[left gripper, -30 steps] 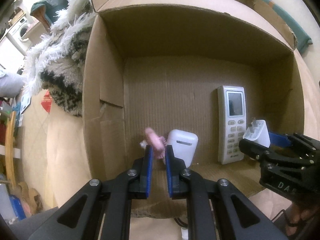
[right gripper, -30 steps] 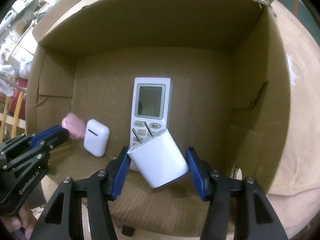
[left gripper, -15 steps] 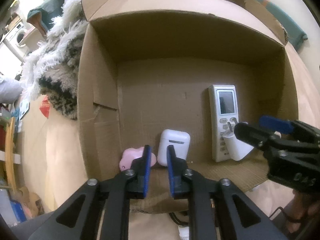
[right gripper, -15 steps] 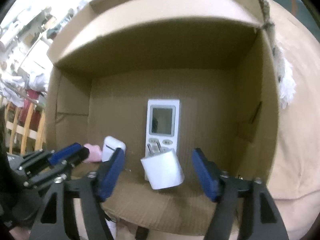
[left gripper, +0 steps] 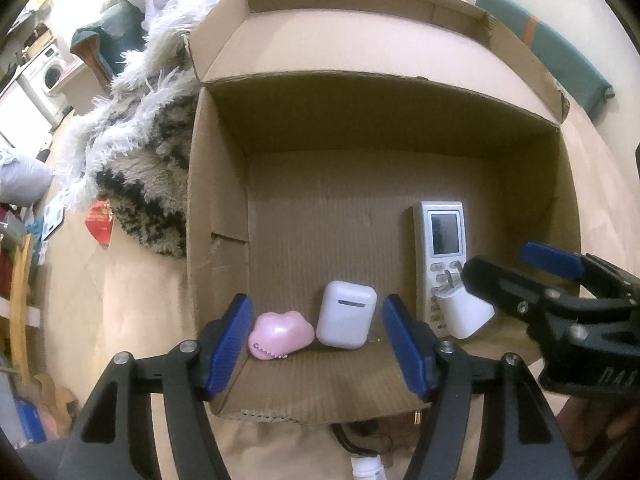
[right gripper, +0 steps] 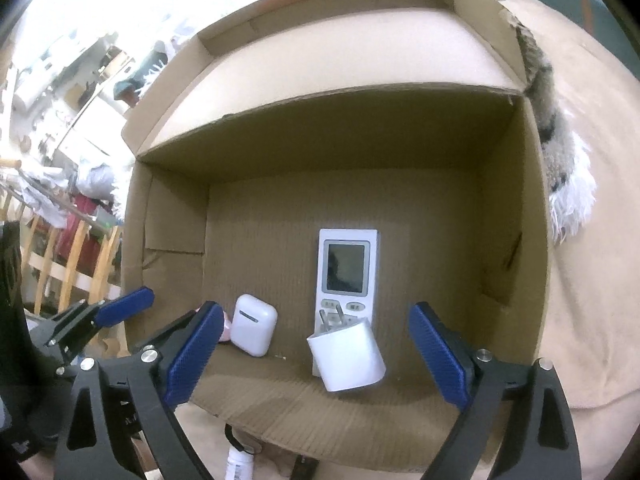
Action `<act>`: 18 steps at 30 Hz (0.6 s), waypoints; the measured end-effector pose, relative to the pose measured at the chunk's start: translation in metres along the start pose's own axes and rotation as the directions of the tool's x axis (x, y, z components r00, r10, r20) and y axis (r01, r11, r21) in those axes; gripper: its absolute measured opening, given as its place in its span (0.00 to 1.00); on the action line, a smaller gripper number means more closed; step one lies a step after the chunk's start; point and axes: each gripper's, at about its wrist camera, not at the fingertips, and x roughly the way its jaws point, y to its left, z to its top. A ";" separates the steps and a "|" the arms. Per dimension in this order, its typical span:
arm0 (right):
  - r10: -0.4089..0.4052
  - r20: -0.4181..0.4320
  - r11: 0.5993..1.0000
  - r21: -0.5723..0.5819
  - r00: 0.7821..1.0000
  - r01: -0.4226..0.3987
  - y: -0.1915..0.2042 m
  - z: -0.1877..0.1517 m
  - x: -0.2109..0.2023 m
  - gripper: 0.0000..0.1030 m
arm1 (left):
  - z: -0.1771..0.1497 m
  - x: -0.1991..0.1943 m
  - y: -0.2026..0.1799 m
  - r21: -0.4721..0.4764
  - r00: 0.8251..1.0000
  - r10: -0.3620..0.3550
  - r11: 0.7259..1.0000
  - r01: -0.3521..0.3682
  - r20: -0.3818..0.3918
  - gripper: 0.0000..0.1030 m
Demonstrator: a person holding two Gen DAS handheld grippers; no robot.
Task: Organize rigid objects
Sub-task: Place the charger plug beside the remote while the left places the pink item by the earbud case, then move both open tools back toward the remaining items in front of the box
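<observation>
Cardboard walls frame everything here: the open box [left gripper: 224, 208] fills both views, and four things lie along the bottom edge of its floor. In the left wrist view the pink cloud-shaped case [left gripper: 280, 334] sits at lower centre-left, just beside the white earbud case [left gripper: 346, 314]; the remote control [left gripper: 442, 256] lies at right of centre with the white charger plug [left gripper: 464, 316] resting over its lower end.

Both tools have just been opening. The left gripper [left gripper: 316, 344] has its jaws spread apart around the pink case and the earbud case, pressing on neither. The right gripper [right gripper: 316, 354] stands with jaws very wide on either side of the plug [right gripper: 346, 356], well clear of it, with the remote [right gripper: 347, 276] above it in the frame.

The step in hand looks like letting go and withdrawing. To do it well, lift each tool straight back out along its own line, jaws kept wide, so no pad catches a case or tips the tilted plug. The right gripper should clear the near cardboard edge before swinging away, since the left gripper [right gripper: 160, 314] is close at lower left.
</observation>
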 end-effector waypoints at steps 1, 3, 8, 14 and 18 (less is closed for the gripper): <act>0.001 0.002 1.000 0.007 1.000 -0.001 0.000 0.000 0.000 0.97 | 0.001 -0.001 0.002 0.000 1.000 0.004 1.000 -0.004 0.003 0.63; 0.002 0.014 1.000 0.016 1.000 -0.002 0.000 -0.001 -0.001 0.97 | 0.000 -0.005 0.004 -0.002 1.000 0.007 1.000 -0.007 0.014 0.63; 0.005 0.042 1.000 0.017 0.999 -0.006 0.005 -0.001 -0.007 0.97 | -0.001 -0.021 0.011 -0.014 1.000 0.009 1.000 -0.009 0.026 0.63; 0.009 0.079 1.000 0.026 0.997 -0.011 0.005 -0.010 -0.031 0.97 | -0.001 -0.055 0.021 -0.040 0.997 -0.001 0.999 0.005 0.080 0.63; 0.023 0.083 0.998 0.060 0.996 -0.028 0.002 -0.025 -0.045 0.97 | -0.013 -0.067 0.026 -0.060 0.998 0.000 0.998 0.004 0.068 0.63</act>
